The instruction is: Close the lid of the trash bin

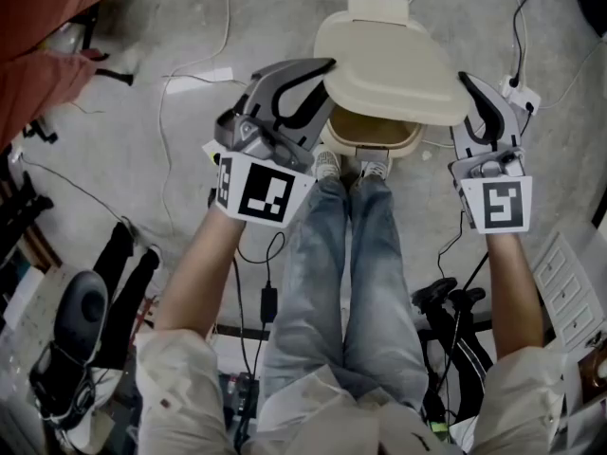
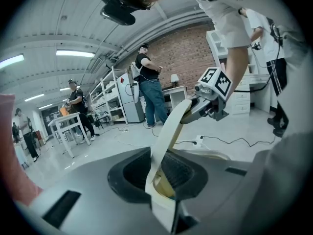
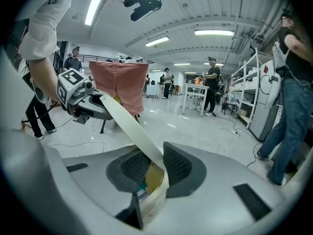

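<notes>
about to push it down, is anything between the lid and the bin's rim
Nothing visible: the lid hangs tilted over the bin, the gap between them bare. The left hand-held gripper and right hand-held gripper pinch its side edges.

No words, brands or numbers can be read anywhere. The only printed marks are black-and-white square patterns, without letters or digits, on the left cube (image 1: 261, 190) and the right cube (image 1: 501, 205).
</notes>
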`<control>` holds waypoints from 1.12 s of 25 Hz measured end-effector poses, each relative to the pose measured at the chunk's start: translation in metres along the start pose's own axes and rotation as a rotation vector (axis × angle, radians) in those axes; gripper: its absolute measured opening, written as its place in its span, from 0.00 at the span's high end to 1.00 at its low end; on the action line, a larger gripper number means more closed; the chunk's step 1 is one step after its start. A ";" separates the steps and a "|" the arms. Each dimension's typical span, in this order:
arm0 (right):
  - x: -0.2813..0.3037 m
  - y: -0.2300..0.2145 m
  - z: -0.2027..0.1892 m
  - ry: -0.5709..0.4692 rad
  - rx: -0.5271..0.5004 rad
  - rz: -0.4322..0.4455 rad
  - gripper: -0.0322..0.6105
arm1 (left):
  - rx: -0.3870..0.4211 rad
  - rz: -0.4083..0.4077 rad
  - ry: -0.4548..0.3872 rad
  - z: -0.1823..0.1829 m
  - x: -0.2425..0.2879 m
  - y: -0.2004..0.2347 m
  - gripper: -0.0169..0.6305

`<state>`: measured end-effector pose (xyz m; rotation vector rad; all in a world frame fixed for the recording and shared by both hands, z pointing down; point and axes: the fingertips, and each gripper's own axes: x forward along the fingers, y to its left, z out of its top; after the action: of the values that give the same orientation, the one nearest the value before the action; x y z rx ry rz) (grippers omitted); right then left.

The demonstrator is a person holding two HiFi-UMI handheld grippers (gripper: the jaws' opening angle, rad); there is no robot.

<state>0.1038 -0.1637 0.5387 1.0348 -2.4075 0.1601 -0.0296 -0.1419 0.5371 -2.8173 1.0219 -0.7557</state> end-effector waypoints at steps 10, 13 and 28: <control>-0.007 0.015 -0.015 0.035 -0.062 0.022 0.79 | 0.056 -0.076 0.029 -0.012 -0.007 -0.022 0.85; -0.009 0.022 -0.018 0.031 -0.099 0.042 0.77 | 0.080 -0.108 0.041 -0.017 -0.009 -0.029 0.83; -0.019 0.043 -0.044 0.123 -0.221 0.091 0.71 | 0.151 -0.178 0.075 -0.032 -0.017 -0.053 0.76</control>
<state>0.1025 -0.1076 0.5712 0.7929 -2.3003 -0.0113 -0.0245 -0.0862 0.5693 -2.7932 0.6955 -0.9196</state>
